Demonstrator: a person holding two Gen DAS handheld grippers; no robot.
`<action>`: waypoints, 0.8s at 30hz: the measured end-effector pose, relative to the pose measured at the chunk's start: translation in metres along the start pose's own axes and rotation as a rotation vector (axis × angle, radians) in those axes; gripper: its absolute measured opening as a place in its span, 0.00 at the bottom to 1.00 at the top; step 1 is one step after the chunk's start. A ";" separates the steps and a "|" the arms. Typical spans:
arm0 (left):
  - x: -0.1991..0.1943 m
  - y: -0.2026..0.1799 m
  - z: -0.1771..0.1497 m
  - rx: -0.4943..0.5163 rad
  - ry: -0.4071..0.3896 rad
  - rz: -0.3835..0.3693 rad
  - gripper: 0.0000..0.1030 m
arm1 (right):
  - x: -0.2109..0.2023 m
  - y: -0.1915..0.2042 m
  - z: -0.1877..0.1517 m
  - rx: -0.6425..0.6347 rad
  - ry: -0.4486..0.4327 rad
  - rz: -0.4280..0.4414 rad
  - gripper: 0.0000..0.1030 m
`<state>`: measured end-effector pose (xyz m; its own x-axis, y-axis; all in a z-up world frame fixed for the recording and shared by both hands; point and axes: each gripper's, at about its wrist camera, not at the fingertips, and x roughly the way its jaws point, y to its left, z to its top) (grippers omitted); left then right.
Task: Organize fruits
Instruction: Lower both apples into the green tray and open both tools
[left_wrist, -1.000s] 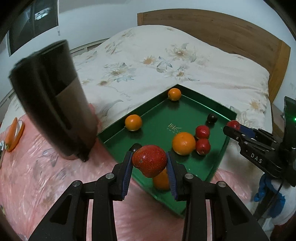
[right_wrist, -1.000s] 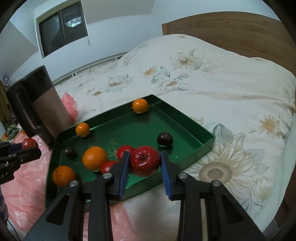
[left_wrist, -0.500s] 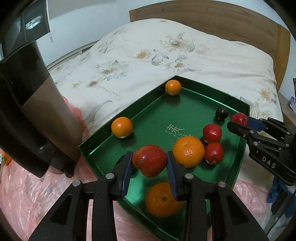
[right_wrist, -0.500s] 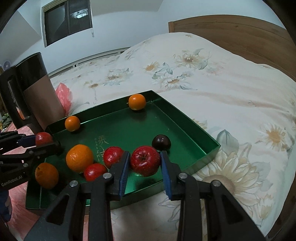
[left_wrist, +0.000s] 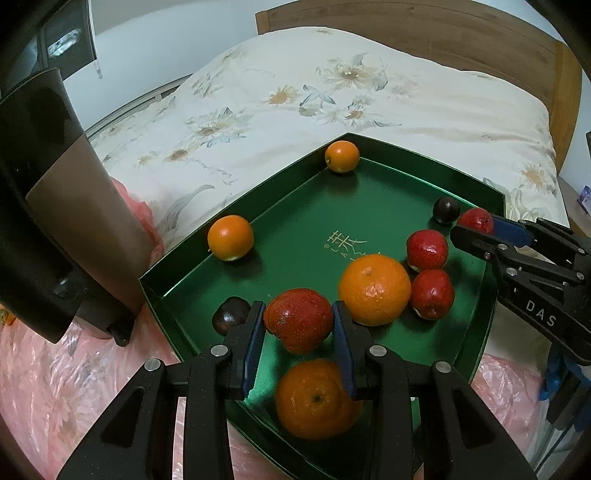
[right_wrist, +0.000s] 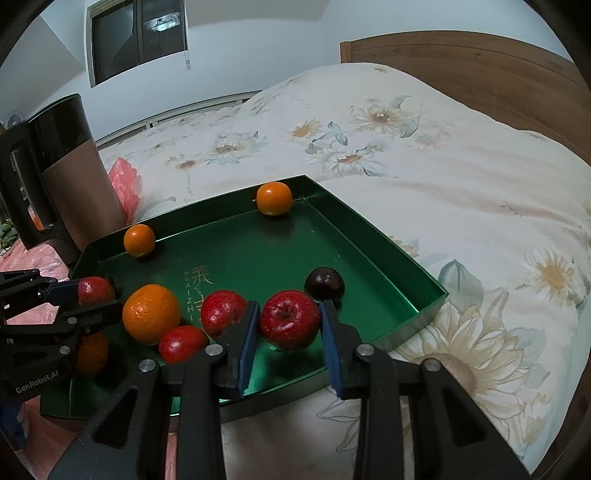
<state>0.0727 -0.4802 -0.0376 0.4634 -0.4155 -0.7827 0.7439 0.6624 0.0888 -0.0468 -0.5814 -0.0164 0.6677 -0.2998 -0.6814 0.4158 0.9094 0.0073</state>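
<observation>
Two grippers each pinched a red apple over the green tray (left_wrist: 491, 306) on the bed: the left gripper (left_wrist: 298, 325) held its apple (left_wrist: 298, 319) near the front edge, the right gripper (right_wrist: 287, 323) held its own (right_wrist: 290, 319) beside the other red ones, probably to group them

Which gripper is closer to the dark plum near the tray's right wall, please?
Right. The right gripper, holding a red apple, sits just in front of that dark plum; the left gripper is across the tray.
</observation>
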 end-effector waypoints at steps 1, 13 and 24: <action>0.000 0.000 0.000 0.000 0.002 -0.001 0.30 | 0.000 0.000 0.000 -0.001 0.001 -0.002 0.13; -0.014 0.003 0.001 -0.008 -0.022 -0.001 0.50 | -0.004 0.001 0.004 -0.002 -0.007 -0.025 0.67; -0.061 0.022 -0.009 -0.072 -0.074 -0.001 0.59 | -0.037 0.014 0.010 -0.013 -0.037 -0.025 0.88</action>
<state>0.0563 -0.4350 0.0067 0.4991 -0.4592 -0.7349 0.7089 0.7041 0.0414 -0.0594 -0.5604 0.0157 0.6800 -0.3326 -0.6534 0.4244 0.9053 -0.0191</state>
